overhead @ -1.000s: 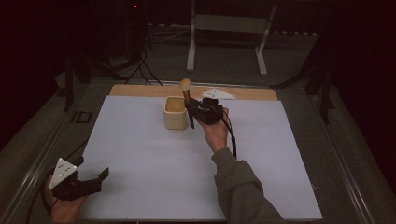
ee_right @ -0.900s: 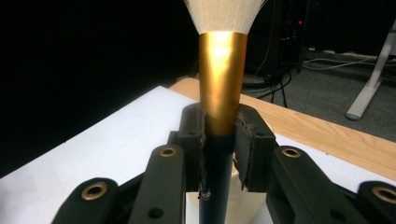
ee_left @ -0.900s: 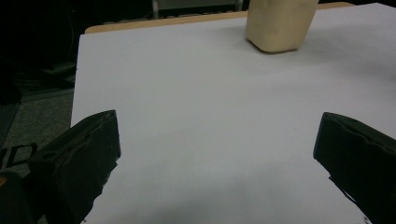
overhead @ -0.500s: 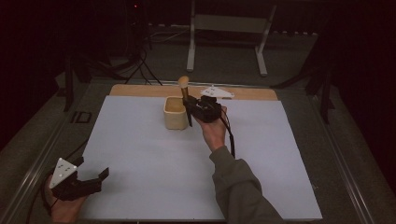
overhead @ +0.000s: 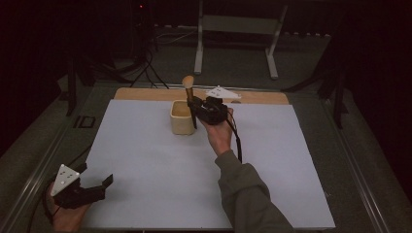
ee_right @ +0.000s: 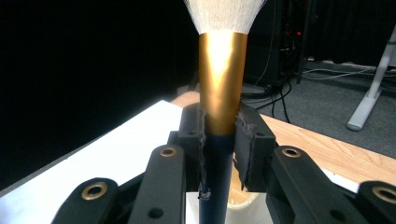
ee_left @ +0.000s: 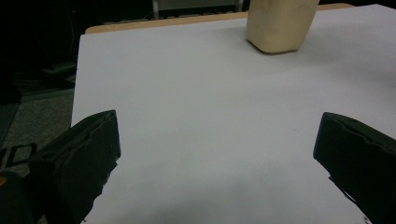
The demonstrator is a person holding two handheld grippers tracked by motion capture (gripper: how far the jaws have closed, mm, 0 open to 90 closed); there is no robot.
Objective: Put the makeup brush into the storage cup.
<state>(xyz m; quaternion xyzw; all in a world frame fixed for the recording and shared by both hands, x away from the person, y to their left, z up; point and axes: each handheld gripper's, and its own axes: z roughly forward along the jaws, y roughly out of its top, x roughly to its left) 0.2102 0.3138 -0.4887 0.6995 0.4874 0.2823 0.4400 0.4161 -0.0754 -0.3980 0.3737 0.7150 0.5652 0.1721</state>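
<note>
Nearest to me, the left gripper [overhead: 92, 187] rests at the near-left corner of the white sheet [overhead: 145, 174] with its jaws spread wide and nothing between them.

Farther along, the right gripper [ee_right: 219, 135] is clamped on a makeup brush [ee_right: 222, 88], the pads squeezing the handle right where the gold ferrule meets the dark stem. The brush stands nearly upright, bristles up, its lower end just beside or over the cream cup [overhead: 181, 117]; I can't quite tell from the high view whether the tip is inside the rim. The brush looks light and stiff in the handle, with a smooth, probably slippery ferrule and a soft head that would splay if pinched, so the stem below the ferrule is the sensible place to grip. Beyond lies the wooden table edge [overhead: 145, 93].

Against half a second ago, little differs: the brush sits in about the same spot by the cup, and the left gripper is unmoved.
</note>
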